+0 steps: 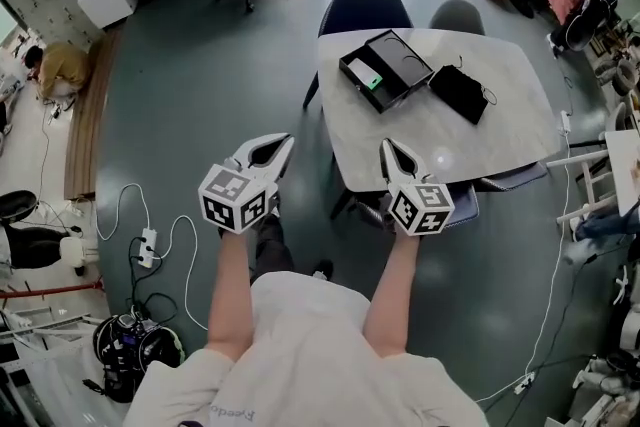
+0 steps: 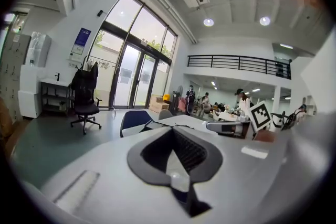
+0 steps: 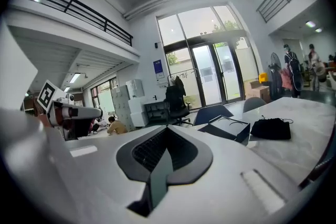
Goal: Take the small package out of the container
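On the white table [image 1: 500,145], at about one o'clock from the person, sits an open black container [image 1: 405,60]. The small package [image 1: 367,78], white and green, lies inside it at its left end. A black pouch [image 1: 459,93] lies just beside the container, at its three o'clock. The left gripper [image 1: 284,143] and the right gripper [image 1: 387,148] are both closed tight and hold nothing. Both arms reach forward side by side, tips pointing to twelve o'clock, well apart from the container.
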`<action>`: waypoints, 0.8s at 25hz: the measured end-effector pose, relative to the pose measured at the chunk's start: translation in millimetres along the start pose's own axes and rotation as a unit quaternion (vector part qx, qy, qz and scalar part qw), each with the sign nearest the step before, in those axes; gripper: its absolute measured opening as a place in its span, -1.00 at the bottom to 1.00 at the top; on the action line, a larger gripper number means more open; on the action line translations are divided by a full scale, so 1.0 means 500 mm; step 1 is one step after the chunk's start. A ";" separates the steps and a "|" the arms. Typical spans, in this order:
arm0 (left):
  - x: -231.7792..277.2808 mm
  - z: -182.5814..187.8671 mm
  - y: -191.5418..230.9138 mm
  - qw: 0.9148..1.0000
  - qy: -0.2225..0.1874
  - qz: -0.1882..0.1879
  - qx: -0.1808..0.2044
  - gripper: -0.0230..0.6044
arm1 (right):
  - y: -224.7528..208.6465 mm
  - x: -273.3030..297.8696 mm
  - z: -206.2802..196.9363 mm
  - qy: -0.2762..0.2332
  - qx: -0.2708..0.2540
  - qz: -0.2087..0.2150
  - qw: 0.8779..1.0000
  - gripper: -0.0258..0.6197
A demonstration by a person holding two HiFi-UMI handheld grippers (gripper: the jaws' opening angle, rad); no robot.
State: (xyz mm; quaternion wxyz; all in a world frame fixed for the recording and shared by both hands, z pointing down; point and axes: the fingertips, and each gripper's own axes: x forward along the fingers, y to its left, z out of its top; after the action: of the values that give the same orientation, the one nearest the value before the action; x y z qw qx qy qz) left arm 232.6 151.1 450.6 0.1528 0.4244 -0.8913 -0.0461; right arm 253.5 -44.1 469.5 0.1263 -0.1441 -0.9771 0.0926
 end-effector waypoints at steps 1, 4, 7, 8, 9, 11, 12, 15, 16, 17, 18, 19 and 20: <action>0.017 0.007 0.020 1.000 0.001 -0.005 0.001 -0.76 | -0.013 0.016 -0.001 0.001 0.007 -0.006 1.000 -0.92; 0.074 0.034 0.082 0.999 -0.007 -0.033 -0.021 -0.76 | -0.055 0.056 0.012 -0.001 0.028 -0.024 0.999 -0.92; 0.140 0.065 0.138 0.997 -0.013 -0.062 -0.037 -0.76 | -0.105 0.084 0.046 0.001 0.030 -0.056 0.998 -0.92; 0.162 0.072 0.155 0.997 -0.011 -0.071 -0.037 -0.76 | -0.122 0.091 0.052 0.008 0.026 -0.071 0.997 -0.92; 0.185 0.078 0.171 0.996 -0.008 -0.081 -0.037 -0.76 | -0.138 0.098 0.054 0.014 0.026 -0.085 0.996 -0.92; 0.230 0.087 0.201 0.994 0.004 -0.102 -0.034 -0.76 | -0.164 0.113 0.056 0.017 0.044 -0.107 0.993 -0.92; 0.252 0.091 0.214 0.993 0.013 -0.114 -0.030 -0.76 | -0.174 0.123 0.056 0.017 0.054 -0.117 0.991 -0.92; 0.313 0.099 0.239 0.987 0.045 -0.151 -0.008 -0.76 | -0.195 0.156 0.060 0.027 0.052 -0.157 0.986 -0.92; 0.326 0.098 0.245 0.985 0.055 -0.164 -0.001 -0.76 | -0.198 0.167 0.061 0.031 0.050 -0.170 0.984 -0.92; 0.336 0.095 0.251 0.982 0.064 -0.176 0.006 -0.76 | -0.198 0.178 0.063 0.032 0.049 -0.180 0.982 -0.92; 0.342 0.091 0.259 0.980 0.072 -0.186 0.012 -0.76 | -0.196 0.192 0.066 0.033 0.048 -0.186 0.981 -0.92; 0.347 0.087 0.269 0.977 0.079 -0.196 0.015 -0.76 | -0.192 0.207 0.068 0.033 0.044 -0.190 0.980 -0.92; 0.351 0.083 0.279 0.975 0.083 -0.206 0.015 -0.76 | -0.187 0.222 0.069 0.035 0.037 -0.192 0.980 -0.92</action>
State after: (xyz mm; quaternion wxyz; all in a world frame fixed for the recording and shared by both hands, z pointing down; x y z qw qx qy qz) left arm 12.2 102.4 481.7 0.2073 0.6036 -0.7694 -0.0274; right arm 117.2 -103.5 481.7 0.1816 0.0483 -0.9773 0.0980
